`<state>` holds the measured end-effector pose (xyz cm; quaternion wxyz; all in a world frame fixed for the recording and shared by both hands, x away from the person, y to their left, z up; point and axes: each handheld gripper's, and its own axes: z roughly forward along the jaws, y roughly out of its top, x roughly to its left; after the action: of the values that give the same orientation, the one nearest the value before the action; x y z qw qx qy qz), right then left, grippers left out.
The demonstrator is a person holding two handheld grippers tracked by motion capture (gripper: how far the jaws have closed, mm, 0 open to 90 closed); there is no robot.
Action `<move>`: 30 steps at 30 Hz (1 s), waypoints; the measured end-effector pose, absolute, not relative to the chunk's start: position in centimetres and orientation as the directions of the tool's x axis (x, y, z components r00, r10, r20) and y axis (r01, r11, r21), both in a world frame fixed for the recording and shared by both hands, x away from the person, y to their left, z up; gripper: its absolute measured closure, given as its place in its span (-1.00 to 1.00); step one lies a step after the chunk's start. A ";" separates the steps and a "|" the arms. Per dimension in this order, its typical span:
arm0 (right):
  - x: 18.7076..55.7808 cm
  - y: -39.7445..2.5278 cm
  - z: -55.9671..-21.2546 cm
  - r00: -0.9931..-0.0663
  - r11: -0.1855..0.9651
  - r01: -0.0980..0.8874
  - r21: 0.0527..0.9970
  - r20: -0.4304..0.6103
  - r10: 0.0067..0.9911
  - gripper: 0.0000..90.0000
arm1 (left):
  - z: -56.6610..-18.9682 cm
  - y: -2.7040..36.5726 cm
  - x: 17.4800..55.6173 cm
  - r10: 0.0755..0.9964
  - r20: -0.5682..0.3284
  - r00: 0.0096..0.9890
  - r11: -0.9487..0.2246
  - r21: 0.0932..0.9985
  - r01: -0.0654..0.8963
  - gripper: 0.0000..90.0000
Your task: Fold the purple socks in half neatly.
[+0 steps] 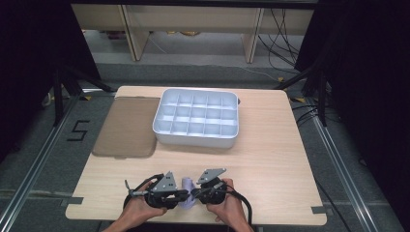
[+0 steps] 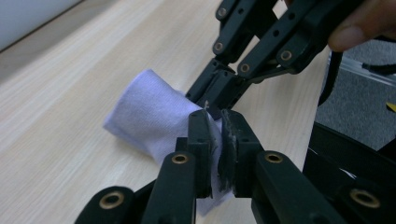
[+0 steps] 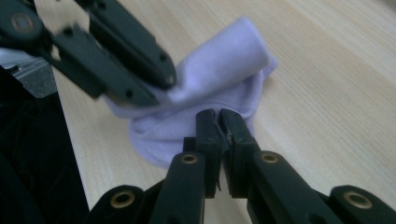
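You're pinching the lilac cloth [image 2: 149, 116] with both tongs, left [image 2: 215, 122] and right [image 3: 218, 122], each clamped on its fold, keeping it rolled.

Left gripper [image 1: 181, 195]: black linkage jaws, brass-ringed pivot pins, grey three-cornered plate on top, black cable looping off toward 9 o'clock. Right gripper [image 1: 195, 194]: same black build, grey plate, thick black cable trailing to 5 o'clock. Forearms bare, no sleeves.

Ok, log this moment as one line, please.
stage: folding lavender cloth at near table edge | left gripper: shut on cloth | right gripper: shut on cloth | divided tray: empty, beside brown mat
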<state>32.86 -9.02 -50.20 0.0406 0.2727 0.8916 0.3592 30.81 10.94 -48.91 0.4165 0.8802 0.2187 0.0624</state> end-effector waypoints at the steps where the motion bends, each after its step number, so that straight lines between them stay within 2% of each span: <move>1: 32.9 -9.3 -50.1 -0.838 0.580 0.469 0.666 0.128 0.531 0.89 | -49.0 10.7 30.8 0.432 -0.075 0.899 -0.558 0.761 0.332 0.81; 6: 33.1 -10.3 -49.6 -0.801 0.547 0.506 0.667 0.127 0.585 0.86 | -49.6 10.2 31.1 0.413 -0.067 0.908 -0.583 0.747 0.320 0.80; 8: 33.6 -10.9 -49.3 -0.801 0.538 0.486 0.689 0.106 0.589 0.86 | -49.7 10.1 31.0 0.426 -0.085 0.901 -0.573 0.745 0.342 0.80; 10: 33.7 -11.2 -48.6 -0.795 0.509 0.479 0.715 0.107 0.597 0.86 | -49.7 10.2 31.2 0.410 -0.059 0.910 -0.595 0.739 0.316 0.80; 13: 33.6 -10.9 -47.3 -0.810 0.458 0.446 0.769 0.129 0.572 0.89 | -49.9 10.0 31.0 0.430 -0.086 0.899 -0.574 0.742 0.346 0.80; 17: 33.7 -9.6 -47.3 -0.829 0.480 0.436 0.761 0.132 0.544 0.92 | -49.9 10.0 30.9 0.430 -0.087 0.899 -0.574 0.742 0.346 0.80; 22: 34.2 -8.5 -49.0 -0.841 0.561 0.453 0.693 0.124 0.526 0.98 | -49.9 10.1 30.9 0.430 -0.084 0.899 -0.575 0.742 0.344 0.74; 23: 34.6 -8.7 -49.5 -0.858 0.571 0.416 0.708 0.099 0.503 0.98 | -49.7 10.1 30.8 0.429 -0.092 0.898 -0.566 0.748 0.347 0.74; 24: 34.4 -8.6 -49.6 -0.832 0.531 0.466 0.707 0.146 0.536 0.98 | -49.5 10.2 30.7 0.430 -0.093 0.898 -0.558 0.755 0.345 0.73; 26: 34.3 -8.7 -49.4 -0.830 0.543 0.478 0.690 0.153 0.537 0.98 | -48.7 10.7 30.6 0.413 -0.085 0.907 -0.552 0.768 0.324 0.75; 30: 34.2 -8.6 -49.6 -0.828 0.531 0.471 0.704 0.146 0.541 0.98 | -48.1 11.5 29.8 0.437 -0.145 0.888 -0.481 0.796 0.367 0.83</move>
<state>34.20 -8.57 -49.59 0.0451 0.2894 0.8739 0.3881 29.76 11.50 -48.06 0.4524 0.8597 0.2339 0.0388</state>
